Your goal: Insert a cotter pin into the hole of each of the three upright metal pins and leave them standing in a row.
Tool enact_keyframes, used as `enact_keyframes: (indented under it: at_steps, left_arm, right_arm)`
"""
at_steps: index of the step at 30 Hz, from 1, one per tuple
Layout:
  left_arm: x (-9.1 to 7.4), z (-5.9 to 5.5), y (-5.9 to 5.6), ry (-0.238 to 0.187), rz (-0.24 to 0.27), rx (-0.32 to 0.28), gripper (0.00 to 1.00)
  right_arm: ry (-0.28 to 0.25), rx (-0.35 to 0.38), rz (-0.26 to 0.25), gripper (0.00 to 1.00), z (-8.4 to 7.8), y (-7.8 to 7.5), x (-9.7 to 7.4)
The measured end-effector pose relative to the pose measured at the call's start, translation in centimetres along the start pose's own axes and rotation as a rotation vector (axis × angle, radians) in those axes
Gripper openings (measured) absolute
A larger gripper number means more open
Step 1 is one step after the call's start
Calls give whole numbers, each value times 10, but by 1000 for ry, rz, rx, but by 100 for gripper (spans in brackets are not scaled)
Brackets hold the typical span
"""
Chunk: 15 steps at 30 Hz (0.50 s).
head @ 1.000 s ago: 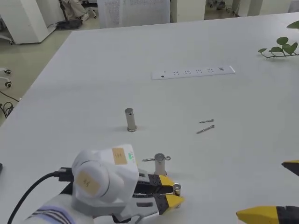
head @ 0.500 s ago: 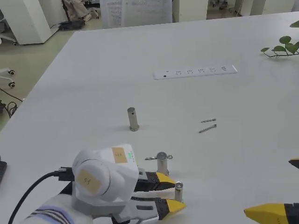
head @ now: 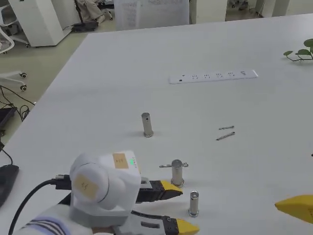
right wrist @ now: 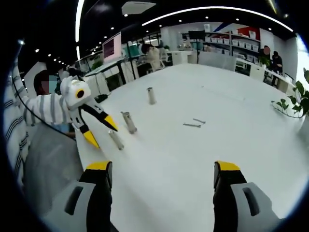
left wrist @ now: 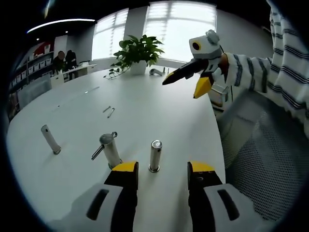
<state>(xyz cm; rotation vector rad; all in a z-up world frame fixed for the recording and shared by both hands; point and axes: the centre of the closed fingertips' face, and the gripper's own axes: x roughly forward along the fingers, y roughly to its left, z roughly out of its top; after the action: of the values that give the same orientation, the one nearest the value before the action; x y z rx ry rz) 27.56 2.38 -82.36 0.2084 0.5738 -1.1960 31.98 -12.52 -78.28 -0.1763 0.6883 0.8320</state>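
Centrally in the head view, three upright metal pins stand on the white table [head: 98, 73], in a slanting line from mid-frame towards the lower centre. Uppermost is the far pin [head: 146, 124], with a hole near its top. Below it and to the right, the middle pin [head: 177, 172] carries a cotter pin [head: 167, 166] through its hole, the loop end projecting left. Lowest is the near pin [head: 194, 203]; whether its hole holds anything cannot be told. Right of centre, two loose cotter pins [head: 225, 136] lie side by side, well apart from the uprights. A power strip [head: 213, 76] lies above them.

At lower left, the left gripper [head: 183, 208] has its jaws parted, with the yellow tips reaching towards the near pin. Seen in the left gripper view, that pin stands just ahead of the gap between the two tips and touches neither, so the gripper grasps nothing.

Along the bottom of the right gripper view, the right gripper [right wrist: 162, 169] has its jaws spread wide. Bare table lies between them, and nothing is held or touched.
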Motion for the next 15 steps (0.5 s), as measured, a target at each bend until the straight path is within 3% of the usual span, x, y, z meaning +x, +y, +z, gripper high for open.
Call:
enact_keyframes:
  at_steps: [5, 15]
  left_arm:
    - [-6, -1, -1, -5, 17, -28, 45]
    - [-16, -3, -2, -44, 64, -110, 65]
  right_arm:
    - [44, -74, 47, 86, 9, -4, 11]
    - [107, -183, 109, 79, 26, -13, 27]
